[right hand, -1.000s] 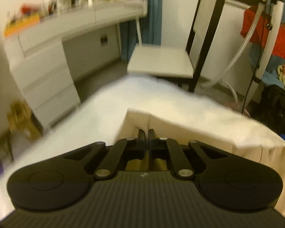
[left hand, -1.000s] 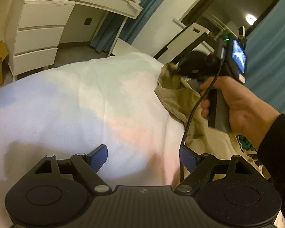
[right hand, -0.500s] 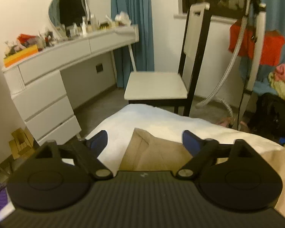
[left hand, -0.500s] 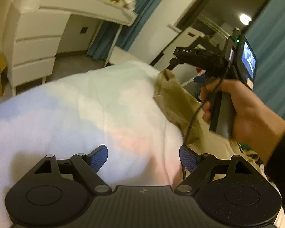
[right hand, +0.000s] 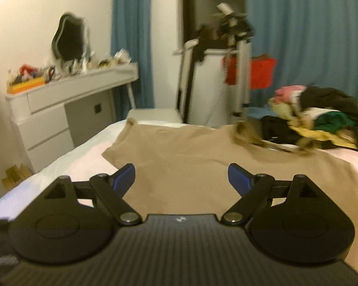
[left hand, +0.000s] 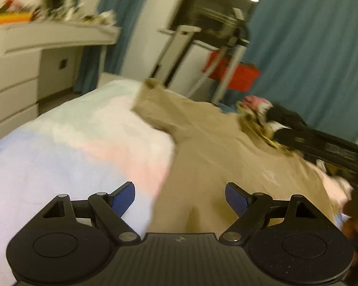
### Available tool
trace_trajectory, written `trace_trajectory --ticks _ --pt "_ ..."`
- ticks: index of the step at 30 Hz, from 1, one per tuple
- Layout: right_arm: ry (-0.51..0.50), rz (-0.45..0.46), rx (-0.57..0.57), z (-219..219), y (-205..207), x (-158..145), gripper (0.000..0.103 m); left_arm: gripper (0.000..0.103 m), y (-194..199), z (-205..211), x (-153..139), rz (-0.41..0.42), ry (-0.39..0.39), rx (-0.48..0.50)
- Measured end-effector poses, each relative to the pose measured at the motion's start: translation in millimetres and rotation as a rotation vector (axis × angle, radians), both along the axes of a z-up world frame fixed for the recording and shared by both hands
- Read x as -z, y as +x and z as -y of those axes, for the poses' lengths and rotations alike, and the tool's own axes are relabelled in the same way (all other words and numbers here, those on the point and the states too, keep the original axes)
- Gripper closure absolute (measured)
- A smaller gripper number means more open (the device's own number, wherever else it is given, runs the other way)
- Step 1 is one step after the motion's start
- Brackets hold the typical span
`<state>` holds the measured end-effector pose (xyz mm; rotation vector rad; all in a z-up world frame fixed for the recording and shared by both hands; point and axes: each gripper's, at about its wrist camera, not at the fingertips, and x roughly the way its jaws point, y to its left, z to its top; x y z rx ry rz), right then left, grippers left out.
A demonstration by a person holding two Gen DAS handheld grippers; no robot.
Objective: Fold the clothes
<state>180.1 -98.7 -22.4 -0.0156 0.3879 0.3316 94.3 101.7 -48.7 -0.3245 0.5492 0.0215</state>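
A tan garment [right hand: 191,147] lies spread out on the pale bed sheet [right hand: 83,152], with one corner pointing towards the far chair. My right gripper [right hand: 181,177] hovers over its near part, open, with nothing between the blue pads. In the left wrist view the same garment [left hand: 226,147] covers the right half of the bed [left hand: 71,147]. My left gripper [left hand: 180,196] is open above the garment's near left edge, holding nothing. The black body of the other hand-held tool [left hand: 327,146] crosses the right edge of that view.
A loose pile of mixed clothes [right hand: 317,121] sits on the bed at the right. Beyond the bed stand a white dresser with drawers [right hand: 55,119], a white chair [right hand: 155,114] and a stand holding a red item [right hand: 260,74]. Blue curtains hang behind.
The right gripper, shut on the tan garment's edge a second ago, opened and drew back, leaving it spread flat. The left gripper swung right, from over the sheet to over the garment.
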Motion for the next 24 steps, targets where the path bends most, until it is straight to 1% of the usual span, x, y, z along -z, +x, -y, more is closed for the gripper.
trace_trajectory --ticks 3,5,7,9,11,13,14,16,17,19,21,22,24 --pt "0.073 0.002 0.060 47.0 -35.8 -5.8 0.017 0.018 -5.8 19.7 -1.3 0.007 0.042 0.047" --pt "0.126 -0.008 0.103 78.0 -53.9 -9.0 0.017 0.017 -9.7 28.4 -1.0 0.005 0.071 0.057" --pt "0.196 -0.053 0.168 112.9 -54.0 -9.3 0.017 0.015 -11.6 33.7 0.8 -0.009 0.093 0.052" --pt "0.273 -0.098 0.231 149.0 -52.5 -8.2 0.017 0.015 -9.5 36.0 4.1 -0.034 0.098 0.042" --pt "0.384 -0.141 0.292 191.6 -43.1 0.6 0.017 0.015 -9.1 37.3 6.8 -0.052 0.102 0.037" --pt "0.512 -0.190 0.370 237.2 -33.6 16.7 0.017 0.015 -6.3 40.3 10.4 -0.064 0.119 0.034" --pt "0.600 -0.222 0.416 260.6 -29.4 27.8 0.015 0.015 -4.0 41.8 12.8 -0.071 0.126 0.033" --pt "0.772 -0.271 0.480 301.8 -24.1 51.2 0.015 0.015 2.8 45.1 17.9 -0.087 0.132 0.033" --pt "0.824 -0.282 0.502 316.4 -22.0 61.5 0.020 0.015 6.2 47.1 20.4 -0.093 0.134 0.032" --pt "0.850 -0.295 0.550 338.1 -15.3 77.8 0.024 0.015 12.8 51.3 25.3 -0.103 0.135 0.029" --pt "0.849 -0.314 0.575 352.1 -6.1 96.2 0.024 0.015 19.2 55.7 30.3 -0.109 0.133 0.030" --pt "0.880 -0.327 0.568 360.2 1.3 107.8 0.024 0.015 21.5 57.9 32.9 -0.111 0.135 0.032" --pt "0.984 -0.347 0.559 367.6 16.1 132.7 0.024 0.015 25.8 62.3 38.2 -0.113 0.143 0.036"
